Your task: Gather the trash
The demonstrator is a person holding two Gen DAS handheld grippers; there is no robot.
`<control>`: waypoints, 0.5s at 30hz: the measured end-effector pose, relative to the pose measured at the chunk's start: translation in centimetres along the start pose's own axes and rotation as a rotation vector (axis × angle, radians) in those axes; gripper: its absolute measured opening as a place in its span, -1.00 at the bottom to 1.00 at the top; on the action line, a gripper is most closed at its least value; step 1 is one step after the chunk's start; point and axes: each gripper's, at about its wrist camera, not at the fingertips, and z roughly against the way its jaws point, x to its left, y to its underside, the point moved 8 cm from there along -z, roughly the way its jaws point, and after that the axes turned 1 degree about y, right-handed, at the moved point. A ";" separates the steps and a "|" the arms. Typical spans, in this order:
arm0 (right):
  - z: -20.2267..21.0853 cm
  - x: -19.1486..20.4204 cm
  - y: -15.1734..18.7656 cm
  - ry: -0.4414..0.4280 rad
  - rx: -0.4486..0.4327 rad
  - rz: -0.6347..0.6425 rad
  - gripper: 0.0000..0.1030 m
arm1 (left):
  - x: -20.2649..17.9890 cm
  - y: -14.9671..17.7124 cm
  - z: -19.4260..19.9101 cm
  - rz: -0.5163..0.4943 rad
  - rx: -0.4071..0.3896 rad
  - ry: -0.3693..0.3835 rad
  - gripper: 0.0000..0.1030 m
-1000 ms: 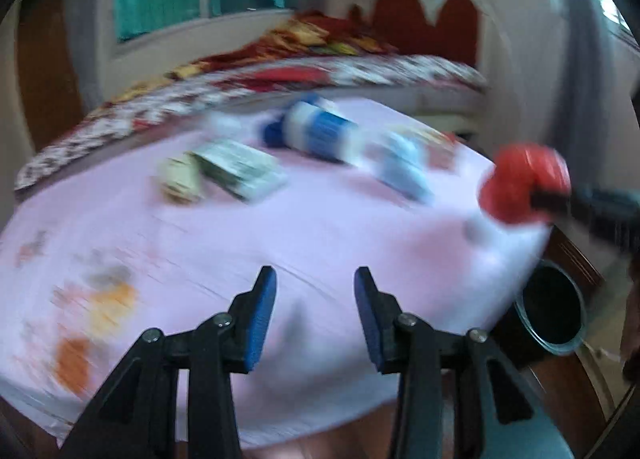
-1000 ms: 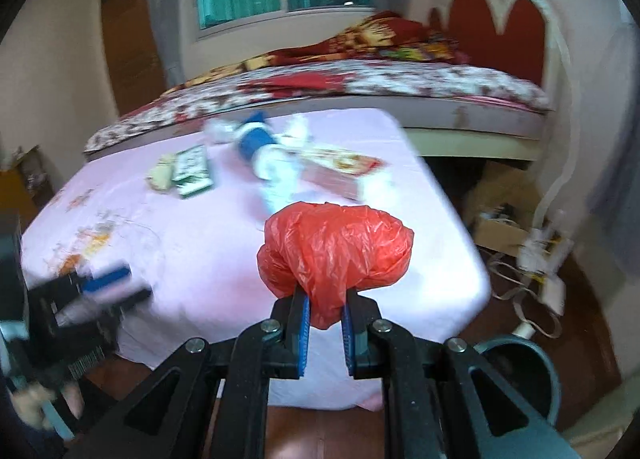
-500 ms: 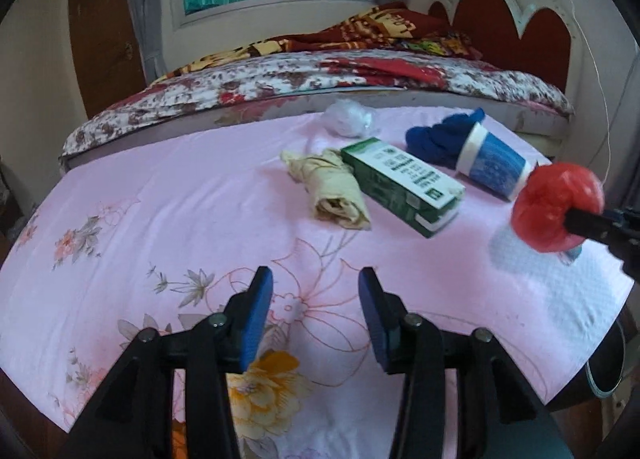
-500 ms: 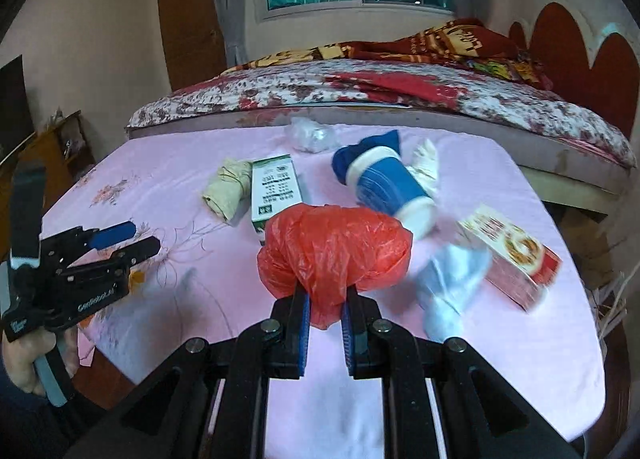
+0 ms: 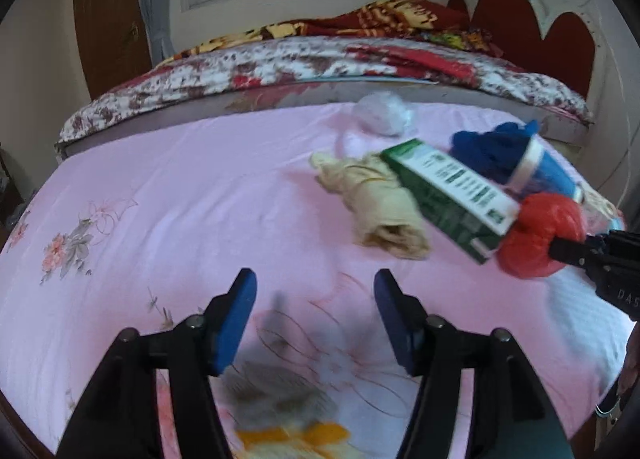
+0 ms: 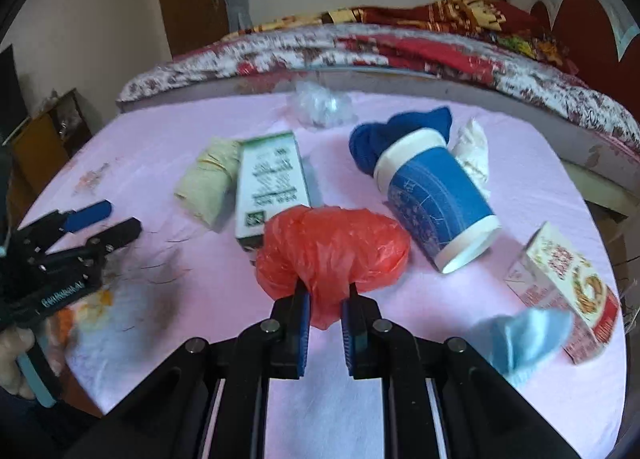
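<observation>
I'm clamping the red bag [image 6: 332, 255] in my right gripper [image 6: 325, 333]; my left gripper [image 5: 314, 319], just widening and empty, should straddle the beige wrapper [image 5: 380, 211] squarely.

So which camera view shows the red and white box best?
The right wrist view: the red and white box lies in full sight at the right edge of the pink table, partly behind a light blue wad. The left wrist view does not show it clearly.
</observation>
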 end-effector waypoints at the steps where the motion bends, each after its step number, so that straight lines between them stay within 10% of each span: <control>1: -0.5 -0.3 -0.2 0.006 0.000 -0.005 -0.71 | 0.6 -0.1 -0.4 0.010 0.002 -0.006 0.22; 15: -5.4 -0.1 -2.2 0.029 0.038 0.002 -0.59 | 3.2 -2.1 -0.6 0.061 -0.005 -0.026 0.23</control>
